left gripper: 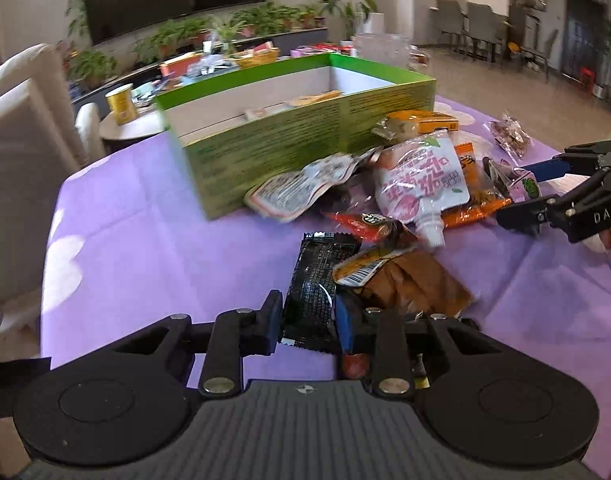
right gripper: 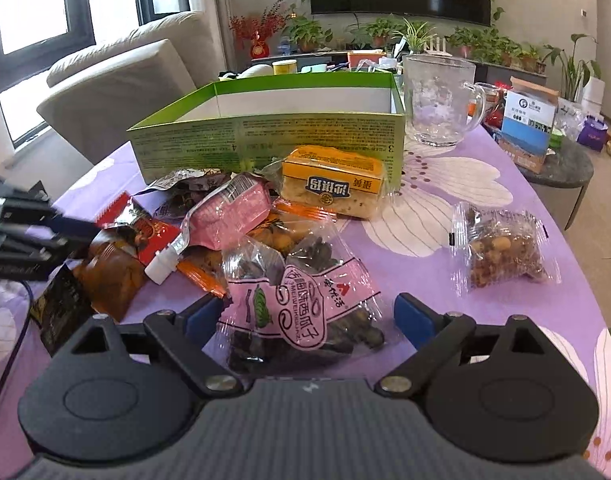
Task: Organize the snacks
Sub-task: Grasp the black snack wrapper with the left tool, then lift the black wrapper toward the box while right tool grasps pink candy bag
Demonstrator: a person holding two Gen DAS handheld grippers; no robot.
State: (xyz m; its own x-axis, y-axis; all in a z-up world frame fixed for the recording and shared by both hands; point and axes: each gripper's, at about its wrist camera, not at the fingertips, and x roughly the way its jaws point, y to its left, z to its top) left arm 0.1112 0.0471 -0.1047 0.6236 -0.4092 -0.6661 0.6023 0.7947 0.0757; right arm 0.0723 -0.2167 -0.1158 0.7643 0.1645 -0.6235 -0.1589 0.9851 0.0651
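Two tools work the snack pile on the bench: the left tool (left gripper: pixel 307 322) pinches a black packet (left gripper: pixel 315 280) by its near end, while the right tool (right gripper: pixel 305 320) stands spread around a melon-seed bag (right gripper: pixel 301 312). Both look light, crinkly and slippery, best gripped at sealed edges. Beyond them waits the green box (left gripper: pixel 289 136).
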